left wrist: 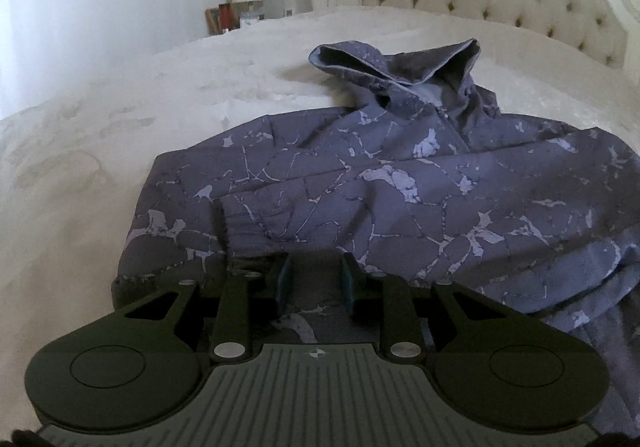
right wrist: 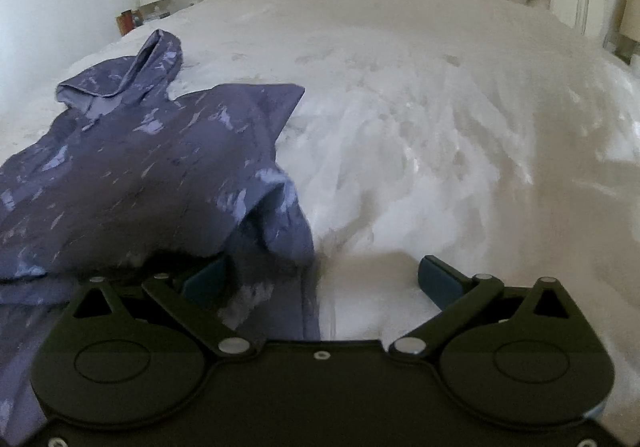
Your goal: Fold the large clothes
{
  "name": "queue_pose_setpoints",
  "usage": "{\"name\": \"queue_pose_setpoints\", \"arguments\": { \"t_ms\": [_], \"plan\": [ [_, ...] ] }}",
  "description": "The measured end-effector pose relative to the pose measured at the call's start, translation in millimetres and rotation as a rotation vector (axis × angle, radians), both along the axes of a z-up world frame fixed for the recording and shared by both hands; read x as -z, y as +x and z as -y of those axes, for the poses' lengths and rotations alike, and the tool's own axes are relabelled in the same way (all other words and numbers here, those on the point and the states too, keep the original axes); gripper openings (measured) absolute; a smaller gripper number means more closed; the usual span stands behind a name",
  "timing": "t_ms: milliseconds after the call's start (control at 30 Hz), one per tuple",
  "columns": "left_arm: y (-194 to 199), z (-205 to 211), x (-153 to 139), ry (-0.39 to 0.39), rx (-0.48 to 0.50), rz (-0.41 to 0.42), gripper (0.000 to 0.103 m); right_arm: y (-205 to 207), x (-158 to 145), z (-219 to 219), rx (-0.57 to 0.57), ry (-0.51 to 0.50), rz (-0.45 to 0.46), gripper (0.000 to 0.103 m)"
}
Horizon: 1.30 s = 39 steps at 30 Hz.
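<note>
Jaws of the left gripper (left wrist: 314, 283) stand slightly apart over the purple hoodie (left wrist: 400, 187), pinching nothing; the right gripper (right wrist: 320, 279) gapes wide. One sleeve (left wrist: 320, 199) lies folded across near the bed's (left wrist: 120, 95) foot edge, the rest unfolded

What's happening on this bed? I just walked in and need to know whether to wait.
A person is folding a purple marble-patterned hooded jacket on the white bedspread, holding a tool in each hand. One sleeve is already laid across the chest. The left tool hovers slightly open over the jacket's lower part, gripping nothing. The right tool stands wide open at the jacket's side edge, holding nothing.
</note>
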<state>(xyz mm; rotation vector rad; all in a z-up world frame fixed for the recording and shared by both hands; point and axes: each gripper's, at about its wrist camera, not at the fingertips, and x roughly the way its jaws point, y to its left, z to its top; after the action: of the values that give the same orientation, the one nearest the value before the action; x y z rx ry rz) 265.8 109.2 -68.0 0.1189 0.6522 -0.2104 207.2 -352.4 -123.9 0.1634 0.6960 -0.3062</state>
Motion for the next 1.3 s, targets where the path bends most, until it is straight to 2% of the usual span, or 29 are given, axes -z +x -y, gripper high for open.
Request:
{"name": "queue_pose_setpoints", "arguments": {
  "t_ms": [167,233,300,333,433,467,567,667,733,800,867,900,933,1000,1067,1200,1300],
  "plan": [
    [6.0,4.9,-1.2,0.005,0.0,0.0,0.026,20.7,1.6,7.1,0.009,-0.009,-0.012,0.101],
    [7.1,3.8,-1.1,-0.004,0.0,-0.001,0.026,14.3,4.8,19.7,0.085,-0.015,-0.026,0.102],
    [7.7,2.4,-0.6,-0.015,0.0,0.0,0.026,4.4,7.2,35.3,0.094,0.043,-0.022,0.101],
    [7.7,1.4,-0.4,-0.022,0.0,0.0,0.026,1.5,6.6,37.2,0.107,0.035,-0.028,0.101],
    [8.0,-1.0,-0.8,-0.039,0.001,-0.005,0.026,-3.9,2.1,37.5,0.163,-0.075,-0.061,0.098],
    [8.0,-0.9,-0.8,-0.04,0.001,-0.004,0.026,-6.1,0.9,41.9,0.171,-0.059,-0.071,0.095],
    [7.8,-0.4,-0.7,-0.039,0.001,-0.002,0.026,-16.6,-16.2,43.1,0.137,0.013,0.006,0.095],
    [7.8,-1.0,-0.5,-0.044,0.002,-0.002,0.026,-15.9,-35.3,31.2,0.076,-0.022,0.108,0.096],
    [8.0,-1.2,-0.4,-0.045,0.002,-0.002,0.026,-6.3,-40.8,23.5,0.044,-0.044,0.137,0.098],
    [7.9,-1.1,-0.4,-0.046,0.002,-0.002,0.026,6.4,-33.8,19.5,0.027,-0.069,0.098,0.098],
    [7.8,-1.5,-0.4,-0.049,0.003,-0.002,0.026,20.2,-12.6,20.2,0.007,-0.082,-0.021,0.098],
    [7.7,-1.8,-0.5,-0.052,0.003,-0.003,0.026,24.2,1.2,23.2,-0.001,-0.074,-0.084,0.101],
    [7.4,-2.0,-0.5,-0.056,0.003,-0.003,0.026,22.6,10.4,25.5,-0.01,-0.046,-0.105,0.1],
    [7.5,-3.1,-0.5,-0.062,0.003,-0.004,0.026,15.3,10.4,28.8,0.006,-0.017,-0.1,0.101],
    [7.6,-2.9,-0.4,-0.063,0.003,-0.003,0.027,14.0,1.2,26.3,0.012,-0.034,-0.103,0.101],
    [7.7,-1.8,-0.6,-0.06,0.006,-0.001,0.028,15.7,-22.4,22.8,-0.01,-0.07,-0.002,0.101],
    [6.8,-1.5,-0.3,-0.061,0.009,0.001,0.029,33.2,-22.0,24.0,-0.011,-0.082,0.005,0.102]
  ]
}}
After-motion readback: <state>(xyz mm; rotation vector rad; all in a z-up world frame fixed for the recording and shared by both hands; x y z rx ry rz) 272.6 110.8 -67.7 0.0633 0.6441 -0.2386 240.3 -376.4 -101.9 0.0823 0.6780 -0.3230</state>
